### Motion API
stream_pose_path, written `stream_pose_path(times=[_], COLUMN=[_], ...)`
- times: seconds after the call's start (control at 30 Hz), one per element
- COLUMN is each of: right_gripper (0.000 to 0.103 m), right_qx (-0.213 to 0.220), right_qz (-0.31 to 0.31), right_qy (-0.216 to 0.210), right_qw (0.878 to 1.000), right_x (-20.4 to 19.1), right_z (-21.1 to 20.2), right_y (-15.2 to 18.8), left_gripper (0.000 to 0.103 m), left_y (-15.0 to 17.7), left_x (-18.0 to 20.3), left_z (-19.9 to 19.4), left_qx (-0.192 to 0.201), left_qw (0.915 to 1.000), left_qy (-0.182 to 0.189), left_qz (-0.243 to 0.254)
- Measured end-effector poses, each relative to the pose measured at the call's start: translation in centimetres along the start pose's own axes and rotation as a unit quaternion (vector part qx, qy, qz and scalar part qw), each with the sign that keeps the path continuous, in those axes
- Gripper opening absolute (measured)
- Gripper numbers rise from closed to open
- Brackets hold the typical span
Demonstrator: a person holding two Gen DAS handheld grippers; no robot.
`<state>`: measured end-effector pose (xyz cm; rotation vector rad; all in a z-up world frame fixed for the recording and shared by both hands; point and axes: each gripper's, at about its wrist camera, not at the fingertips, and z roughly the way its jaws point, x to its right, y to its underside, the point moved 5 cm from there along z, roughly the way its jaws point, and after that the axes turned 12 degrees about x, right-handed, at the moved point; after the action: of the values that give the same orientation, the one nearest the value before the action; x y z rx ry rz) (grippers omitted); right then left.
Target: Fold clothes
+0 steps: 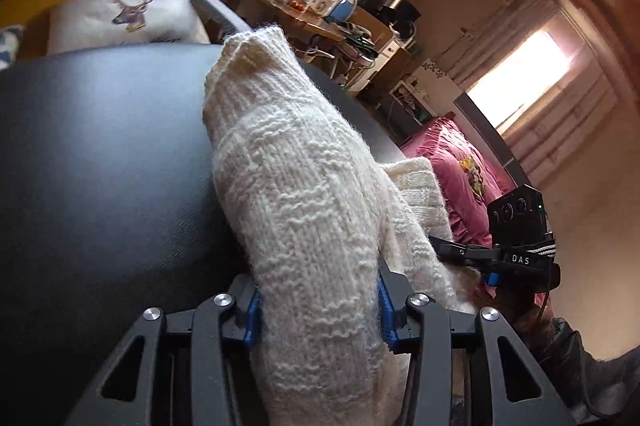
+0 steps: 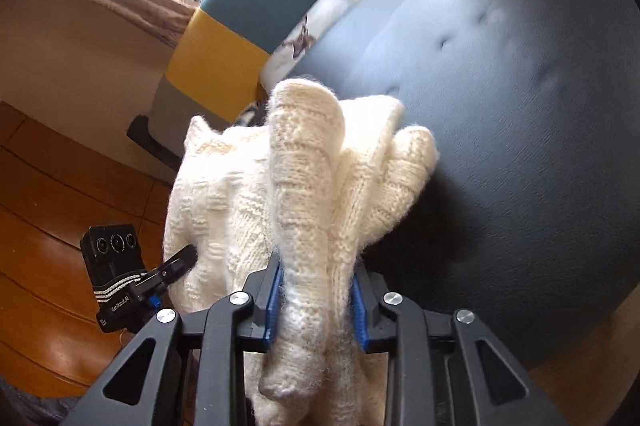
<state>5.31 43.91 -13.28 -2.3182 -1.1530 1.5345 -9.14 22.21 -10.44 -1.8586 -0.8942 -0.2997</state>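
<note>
A cream knitted garment [image 1: 304,209] is held up over a dark padded surface [image 1: 100,165]. My left gripper [image 1: 320,310] is shut on a thick fold of it, and the knit rises between the blue pads [image 1: 252,318]. My right gripper [image 2: 316,302] is shut on another bunched part of the cream knitted garment [image 2: 304,185]. In the left wrist view the right gripper [image 1: 456,250] shows at the right, its fingers against the knit. In the right wrist view the left gripper [image 2: 180,262] shows at the lower left, touching the knit.
The dark padded surface [image 2: 500,105] fills the right wrist view's right side. A pink garment [image 1: 460,177] lies beyond the knit. A deer-print cushion [image 1: 120,17] and a blue and yellow chair [image 2: 232,37] stand behind. Wooden floor [image 2: 48,226] lies below. A cluttered desk [image 1: 304,9] stands far back.
</note>
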Motion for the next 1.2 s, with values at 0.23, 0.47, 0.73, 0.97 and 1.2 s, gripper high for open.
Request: stream_pose_path(times=[0.23, 0.47, 0.73, 0.97, 1.2], right_gripper=[0.028, 0.025, 0.033, 0.033, 0.032], right_qx=[0.094, 0.092, 0.123, 0.184, 0.064], right_qz=[-0.007, 0.046, 0.062, -0.179, -0.235], right_qy=[0.043, 0.147, 0.121, 0.165, 0.183], right_qw=[0.995, 0.984, 0.983, 0.952, 0.952], right_x=[3.0, 13.4, 15.4, 6.2, 7.4], right_z=[-5.7, -5.7, -5.6, -8.8, -1.5], right_y=[-8.5, -12.0, -11.5, -15.3, -16.5], left_gripper=[0.046, 0.048, 0.064, 0.066, 0.067], left_y=[-6.0, -6.3, -7.0, -8.7, -6.2], left_x=[6.4, 5.4, 3.4, 5.1, 9.0], left_z=[9.6, 20.9, 20.1, 14.5, 18.4], left_qx=[-0.021, -0.1, -0.098, 0.001, -0.021], left_qw=[0.9967, 0.9917, 0.9931, 0.9892, 0.9836], left_qy=[0.051, -0.003, -0.028, -0.065, -0.049], left_qz=[0.059, 0.08, 0.057, 0.131, 0.172])
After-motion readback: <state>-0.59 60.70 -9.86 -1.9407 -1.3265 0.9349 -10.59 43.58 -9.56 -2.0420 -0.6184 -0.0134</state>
